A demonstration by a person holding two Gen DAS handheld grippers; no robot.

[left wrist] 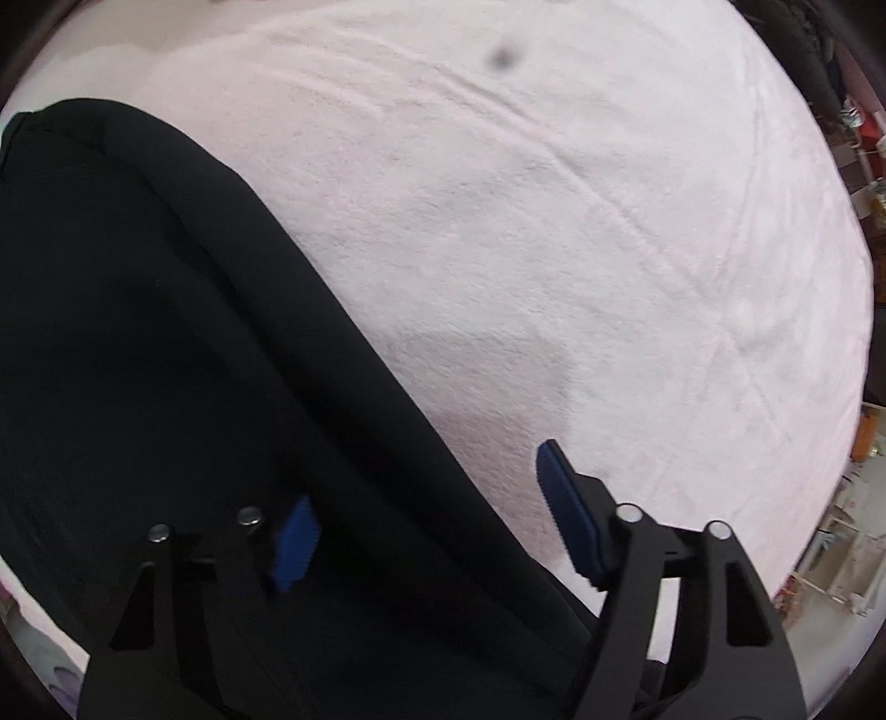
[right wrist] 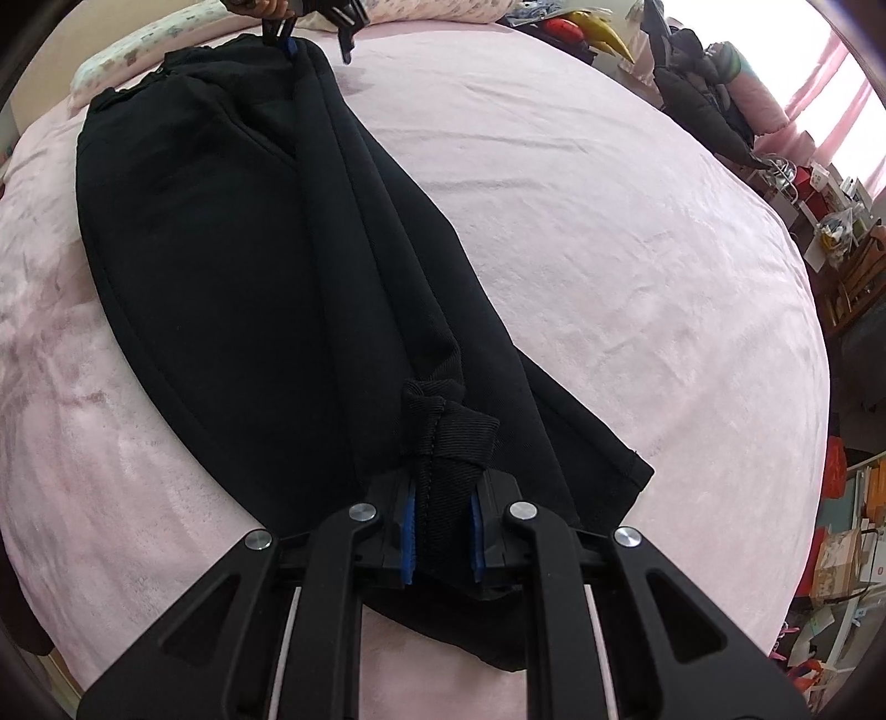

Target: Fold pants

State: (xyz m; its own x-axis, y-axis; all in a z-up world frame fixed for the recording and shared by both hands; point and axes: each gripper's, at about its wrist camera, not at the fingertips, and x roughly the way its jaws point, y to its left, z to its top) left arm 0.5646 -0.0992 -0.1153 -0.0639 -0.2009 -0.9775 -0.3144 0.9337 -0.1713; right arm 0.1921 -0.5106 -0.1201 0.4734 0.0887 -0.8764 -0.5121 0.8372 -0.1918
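Black pants (right wrist: 249,249) lie lengthwise on a pink blanket (right wrist: 609,249), folded with one leg over the other. My right gripper (right wrist: 441,526) is shut on the bunched leg hem (right wrist: 448,443) at the near end. My left gripper (left wrist: 426,526) is open, its jaws wide apart straddling the fold edge of the pants (left wrist: 166,332) at the waist end. It also shows in the right wrist view (right wrist: 315,39) at the far waistband, one blue pad touching the cloth.
The blanket (left wrist: 554,221) covers a bed. A patterned pillow (right wrist: 144,50) lies at the far left. Cluttered shelves, boxes and hanging clothes (right wrist: 830,221) stand along the right side of the bed.
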